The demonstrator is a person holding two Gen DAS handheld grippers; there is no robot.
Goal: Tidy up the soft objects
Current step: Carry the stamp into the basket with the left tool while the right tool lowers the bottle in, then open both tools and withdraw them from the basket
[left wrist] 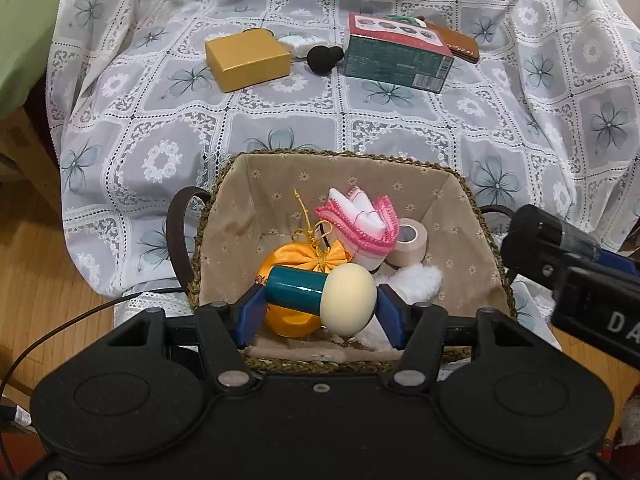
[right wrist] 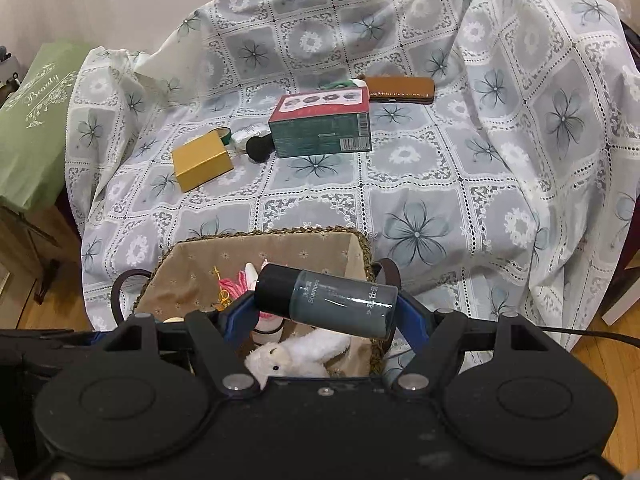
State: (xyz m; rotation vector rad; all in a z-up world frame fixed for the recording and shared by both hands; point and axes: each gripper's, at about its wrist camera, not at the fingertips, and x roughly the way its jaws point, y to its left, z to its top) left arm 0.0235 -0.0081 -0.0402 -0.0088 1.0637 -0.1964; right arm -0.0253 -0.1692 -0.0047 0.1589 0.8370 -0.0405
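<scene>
Woven straw with a beige flowered cloth lining makes up the basket [left wrist: 464,216] that fills the lower middle of both wrist views, and it already holds a good share of soft things: an orange satin pouch with a gold cord bow [left wrist: 286,276], a folded white cloth edged in pink crochet [left wrist: 360,220], a roll of beige tape [left wrist: 408,242] and a white plush animal [right wrist: 304,354] lying at the near end. The left gripper [left wrist: 318,306] has its blue jaws clamped endwise on a cream sponge puff with a teal cylindrical handle [left wrist: 320,294], held just above the basket's near edge over the orange pouch. The right gripper [right wrist: 326,306] grips a smoky translucent shampoo bottle with a black cap [right wrist: 326,300] lying crosswise between its jaws, above the basket's right side. Both items look about to be placed or sorted, though whether the bottle belongs in the basket cannot be told. Further up on the lace-patterned grey and white cloth [left wrist: 280,120], a gold cardboard box [left wrist: 248,60], a black rounded sponge [left wrist: 324,56], a green and red printed carton [left wrist: 396,58], a tan leather case [right wrist: 400,88] and a small silvery tube [right wrist: 250,134] lie untouched. By this reading the task is roughly at its midpoint, with the black sponge the likeliest soft item left.
</scene>
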